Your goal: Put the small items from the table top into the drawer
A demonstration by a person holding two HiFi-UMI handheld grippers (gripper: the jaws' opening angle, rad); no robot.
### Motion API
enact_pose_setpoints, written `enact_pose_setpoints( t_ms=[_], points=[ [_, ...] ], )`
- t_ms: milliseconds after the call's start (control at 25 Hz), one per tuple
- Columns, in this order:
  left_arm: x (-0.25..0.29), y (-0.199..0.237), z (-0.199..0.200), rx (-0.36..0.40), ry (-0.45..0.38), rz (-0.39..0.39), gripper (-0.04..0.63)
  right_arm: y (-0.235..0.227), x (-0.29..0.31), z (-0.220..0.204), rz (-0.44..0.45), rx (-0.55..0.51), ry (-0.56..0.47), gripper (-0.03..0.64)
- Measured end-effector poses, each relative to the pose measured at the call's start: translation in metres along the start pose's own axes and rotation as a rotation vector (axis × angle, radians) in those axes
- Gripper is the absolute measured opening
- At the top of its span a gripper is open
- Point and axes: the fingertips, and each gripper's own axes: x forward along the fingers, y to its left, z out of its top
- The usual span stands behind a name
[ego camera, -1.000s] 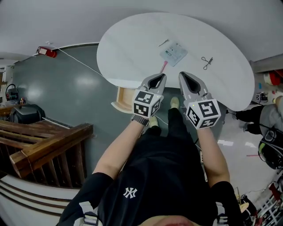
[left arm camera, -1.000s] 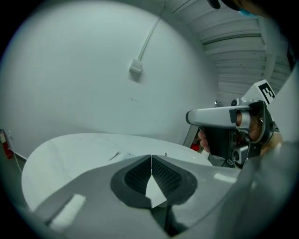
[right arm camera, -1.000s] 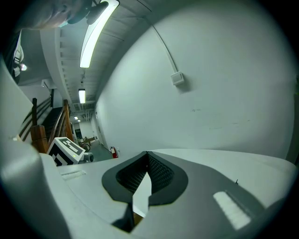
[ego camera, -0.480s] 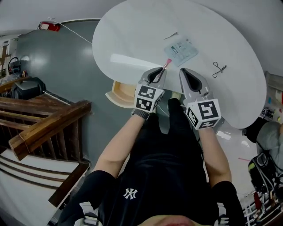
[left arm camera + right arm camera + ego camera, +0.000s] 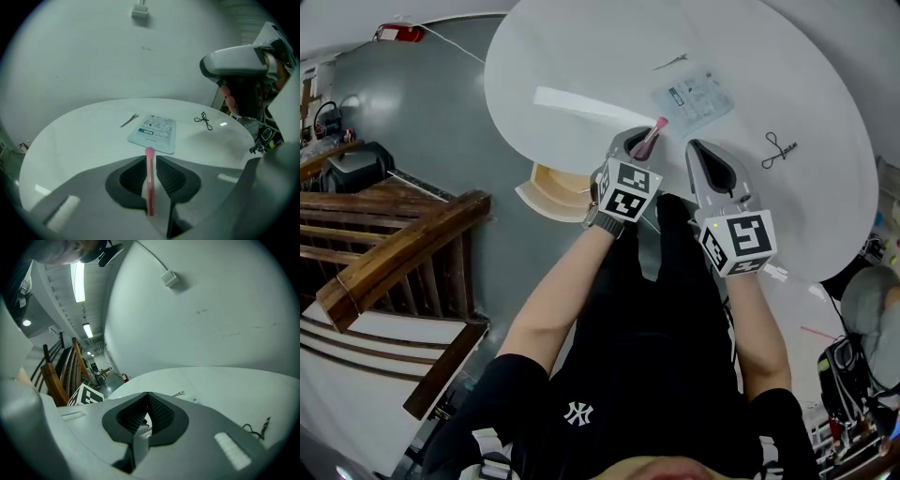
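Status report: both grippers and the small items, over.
Left gripper shut on thin pink stick. Right gripper shut, empty. Pale wooden drawer open under white round table. No obstruction seen.

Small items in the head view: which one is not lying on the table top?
The thin pink stick: the left hand-held gripper clamps it, whereas the packet, metal clip and black wire piece lie on the table.
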Motion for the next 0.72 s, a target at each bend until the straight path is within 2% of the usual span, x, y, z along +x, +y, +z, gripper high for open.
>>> enact_pose_setpoints(
  t_ms=[360,720],
  points=[
    [0.019,0.002,-0.016,0.022,0.055,-0.001,0.057,-0.007,-0.002,-0.017,-0.032,0.023,0.027,0.022],
    [0.02,-0.005,-0.017,0.02,0.032,-0.016,0.046,-0.007,-0.005,-0.025,-0.059,0.044,0.034,0.022]
  ],
)
